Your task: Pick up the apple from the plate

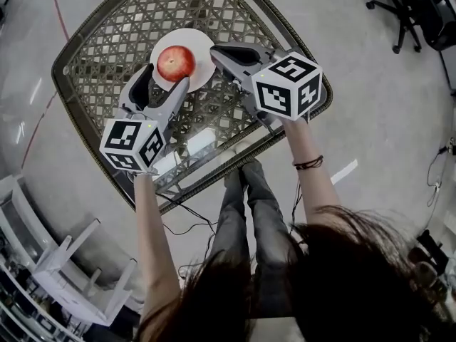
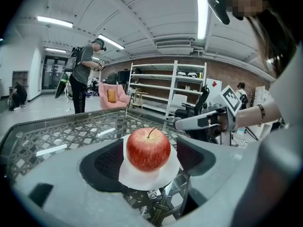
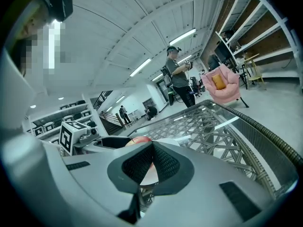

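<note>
Here, Table: a woven wicker frame under a glass top is seen from above in the head view; it fills the lower half of the left gripper view and runs off to the right in the right gripper view.
Shelving unit: white, set against a brick wall well behind the table.
Background person: shown standing on the floor beyond the table, also caught in the right gripper view.
Pink armchair: placed near that person, with a yellow cushion on it.
Right gripper: held over the right edge of the plate. Its pads are pressed together at the tips and nothing is held between them.
Left gripper: its jaws are spread wide, one on each side of the near part of the plate. The apple is framed in the gap between the dark pads, and no clamping is seen.
Marker cubes: one is carried on the left gripper and one on the right.
Plate: white and round, set on the glass near the table's far side; its near edge is seen between the left jaws.
Apple: red, upright with the stem up, resting on the middle of the plate just ahead of the left jaw tips. Only a red sliver is shown over the closed right jaws.
Bracelet: dark, worn on the right wrist.
</note>
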`<state>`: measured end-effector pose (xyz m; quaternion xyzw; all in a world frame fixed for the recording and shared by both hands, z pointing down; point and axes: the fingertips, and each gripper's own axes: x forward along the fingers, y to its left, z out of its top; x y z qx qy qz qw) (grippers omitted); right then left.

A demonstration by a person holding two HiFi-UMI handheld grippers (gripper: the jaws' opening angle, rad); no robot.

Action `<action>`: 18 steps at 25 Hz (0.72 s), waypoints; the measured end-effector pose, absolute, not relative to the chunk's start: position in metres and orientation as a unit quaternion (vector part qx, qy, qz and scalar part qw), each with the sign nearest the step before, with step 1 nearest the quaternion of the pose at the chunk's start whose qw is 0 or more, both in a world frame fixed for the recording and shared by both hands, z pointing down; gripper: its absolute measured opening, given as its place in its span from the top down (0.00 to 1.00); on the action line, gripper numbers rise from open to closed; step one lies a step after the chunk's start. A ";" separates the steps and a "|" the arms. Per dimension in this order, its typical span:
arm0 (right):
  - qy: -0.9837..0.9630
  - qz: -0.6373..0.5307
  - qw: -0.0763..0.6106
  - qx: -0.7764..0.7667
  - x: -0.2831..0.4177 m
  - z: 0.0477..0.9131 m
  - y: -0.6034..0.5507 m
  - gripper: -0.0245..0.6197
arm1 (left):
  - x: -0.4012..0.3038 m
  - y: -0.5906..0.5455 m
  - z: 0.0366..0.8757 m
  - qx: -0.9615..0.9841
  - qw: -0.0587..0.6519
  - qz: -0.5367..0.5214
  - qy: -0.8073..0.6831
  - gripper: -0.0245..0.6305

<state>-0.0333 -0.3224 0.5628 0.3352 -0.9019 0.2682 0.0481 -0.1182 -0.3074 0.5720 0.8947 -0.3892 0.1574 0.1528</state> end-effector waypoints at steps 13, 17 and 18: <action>-0.902 0.270 0.047 0.333 -0.030 0.568 -0.321 0.95 | -0.109 -0.319 0.580 0.900 0.140 0.166 -0.378 0.35; -0.902 0.270 0.045 0.333 -0.029 0.570 -0.319 0.95 | -0.105 -0.322 0.581 0.902 0.130 0.169 -0.375 0.33; -0.902 0.270 0.045 0.333 -0.029 0.570 -0.320 0.95 | -0.104 -0.324 0.582 0.902 0.129 0.169 -0.374 0.33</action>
